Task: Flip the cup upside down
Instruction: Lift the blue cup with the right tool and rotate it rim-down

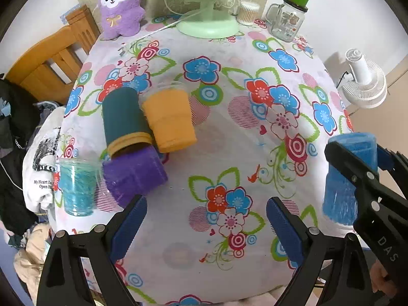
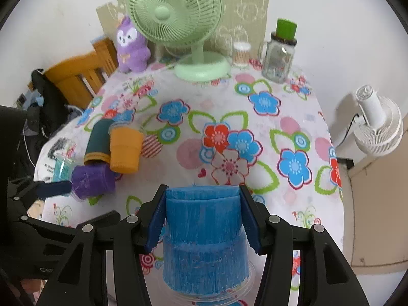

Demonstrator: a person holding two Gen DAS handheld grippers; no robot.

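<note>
Right hand-held gripper [image 2: 204, 219] clamped on inverted blue cup [image 2: 204, 242], rim on worktop [image 2: 280, 132]; left hand-held gripper [image 1: 206, 224] spread wide, empty

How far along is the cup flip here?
Looks done: the blue cup stands wide end down, rim on the tablecloth. In hand: the right gripper brackets its sides. Left: release. The left gripper is open, holding nothing.
</note>
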